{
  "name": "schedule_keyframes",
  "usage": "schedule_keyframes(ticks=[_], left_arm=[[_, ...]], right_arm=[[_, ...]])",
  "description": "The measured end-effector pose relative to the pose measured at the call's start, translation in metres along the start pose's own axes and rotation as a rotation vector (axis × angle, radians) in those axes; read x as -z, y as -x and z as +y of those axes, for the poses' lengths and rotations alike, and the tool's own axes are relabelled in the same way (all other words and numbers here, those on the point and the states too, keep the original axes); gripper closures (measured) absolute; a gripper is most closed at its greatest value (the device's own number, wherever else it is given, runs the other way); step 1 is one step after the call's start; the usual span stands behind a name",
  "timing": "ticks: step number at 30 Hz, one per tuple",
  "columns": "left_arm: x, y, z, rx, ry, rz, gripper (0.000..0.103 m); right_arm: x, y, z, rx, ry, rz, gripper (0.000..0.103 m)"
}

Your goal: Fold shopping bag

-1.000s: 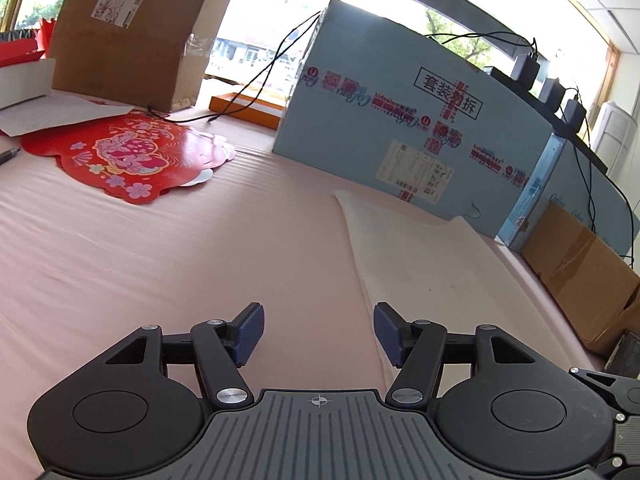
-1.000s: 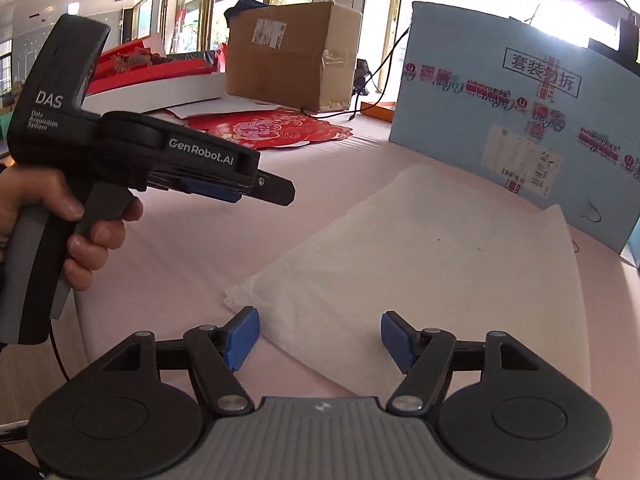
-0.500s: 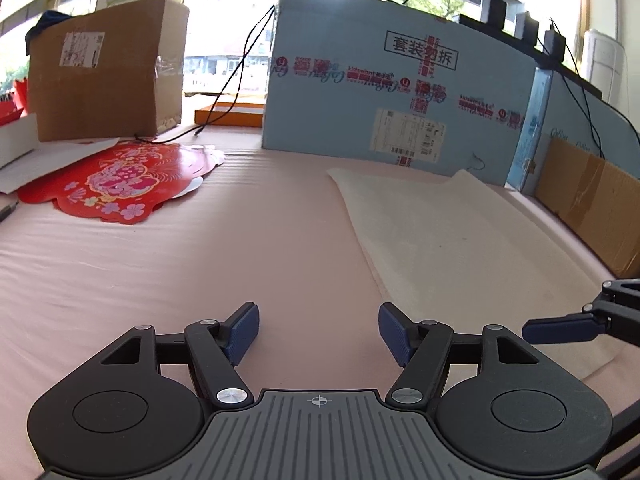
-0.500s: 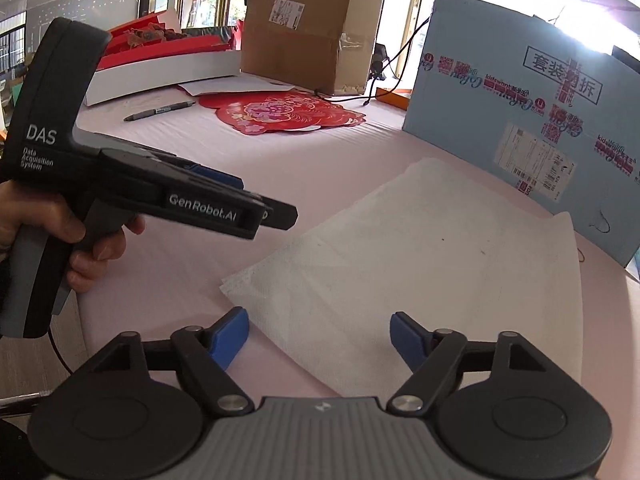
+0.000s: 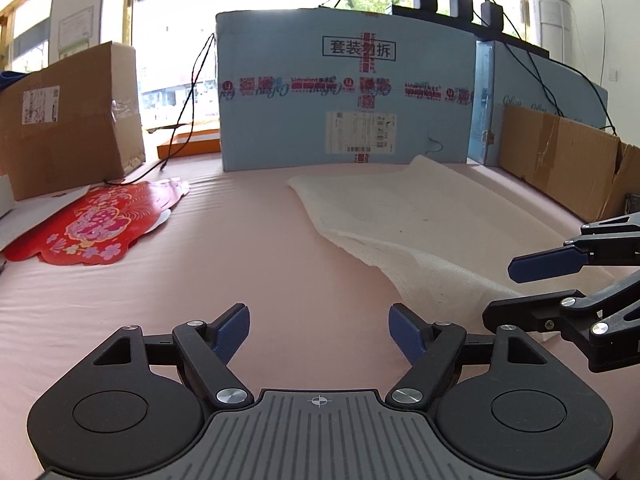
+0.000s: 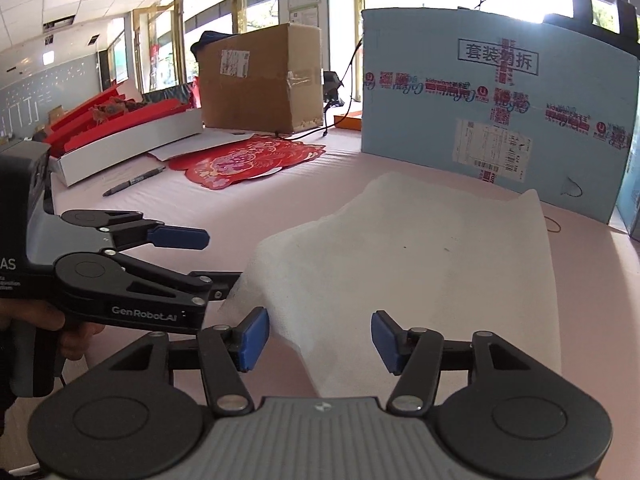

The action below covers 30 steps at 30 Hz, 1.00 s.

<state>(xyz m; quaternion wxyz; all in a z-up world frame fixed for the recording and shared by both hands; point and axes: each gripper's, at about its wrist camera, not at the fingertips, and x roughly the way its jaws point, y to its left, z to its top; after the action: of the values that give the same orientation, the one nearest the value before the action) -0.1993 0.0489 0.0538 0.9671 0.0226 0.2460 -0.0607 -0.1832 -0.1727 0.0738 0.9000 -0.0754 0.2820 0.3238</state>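
White non-woven shopping bag (image 6: 420, 256) lies flat on the pink counter (image 5: 200, 272), a pale sheet with a fine embossed weave, a few dark specks and soft creases. Its far edge curls up against the light-blue carton (image 5: 344, 96); its near left corner is lifted off the counter and rumpled.

In the right wrist view, the right gripper (image 6: 318, 338) hovers over the bag's near edge. Its jaws are closing but stand apart, with the cloth lying beneath and between them and neither blue pad pressing on it. The left gripper (image 6: 216, 260), held in a hand (image 6: 68, 336), reaches in from the left of these jaws. Its jaws are opening, one above the other: the upper pad is free in the air, and the lower finger's tip meets the raised corner of the bag. Whether it touches the cloth cannot be told.

From the left wrist view, the bag spreads ahead and to the right of the left jaws, which stand wide over bare counter. A red paper cutting (image 5: 96, 228) lies well to their left, before a brown cardboard box (image 5: 68, 120).
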Motion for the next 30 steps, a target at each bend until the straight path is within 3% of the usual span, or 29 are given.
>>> schedule_keyframes(ticks=[5, 8, 11, 15, 18, 19, 23, 25, 28, 30], left_arm=[[-0.005, 0.007, -0.004, 0.019, -0.037, -0.048, 0.019], [-0.009, 0.000, -0.011, 0.064, -0.082, -0.029, 0.019], [-0.011, -0.003, -0.016, 0.061, -0.113, -0.027, 0.019], [-0.016, -0.005, -0.013, 0.123, -0.075, -0.033, 0.017], [-0.018, -0.014, -0.007, 0.160, -0.021, -0.006, 0.017], [-0.018, -0.019, -0.004, 0.171, 0.009, 0.014, 0.017], [-0.015, -0.035, 0.001, 0.197, 0.088, 0.088, 0.017], [-0.012, -0.040, -0.007, 0.182, 0.075, 0.111, 0.019], [-0.008, -0.040, -0.031, 0.150, -0.031, 0.104, 0.020], [-0.007, -0.040, -0.048, 0.153, -0.104, 0.096, 0.032]], right_arm=[[0.003, 0.002, -0.010, -0.055, -0.076, 0.003, 0.043], [0.006, 0.002, -0.015, -0.061, -0.111, -0.007, 0.043], [0.010, 0.006, -0.017, -0.065, -0.113, -0.005, 0.038], [0.008, 0.007, -0.008, -0.077, -0.067, -0.022, 0.032], [0.003, 0.001, 0.000, -0.050, -0.003, -0.042, 0.036], [0.002, -0.002, 0.001, -0.046, 0.009, -0.048, 0.040], [-0.001, -0.014, -0.010, -0.046, -0.063, -0.029, 0.092], [0.002, -0.010, -0.019, -0.014, -0.128, -0.061, 0.096], [0.006, -0.001, -0.032, 0.034, -0.217, -0.119, 0.097], [0.008, 0.014, -0.043, 0.077, -0.241, -0.193, 0.097]])
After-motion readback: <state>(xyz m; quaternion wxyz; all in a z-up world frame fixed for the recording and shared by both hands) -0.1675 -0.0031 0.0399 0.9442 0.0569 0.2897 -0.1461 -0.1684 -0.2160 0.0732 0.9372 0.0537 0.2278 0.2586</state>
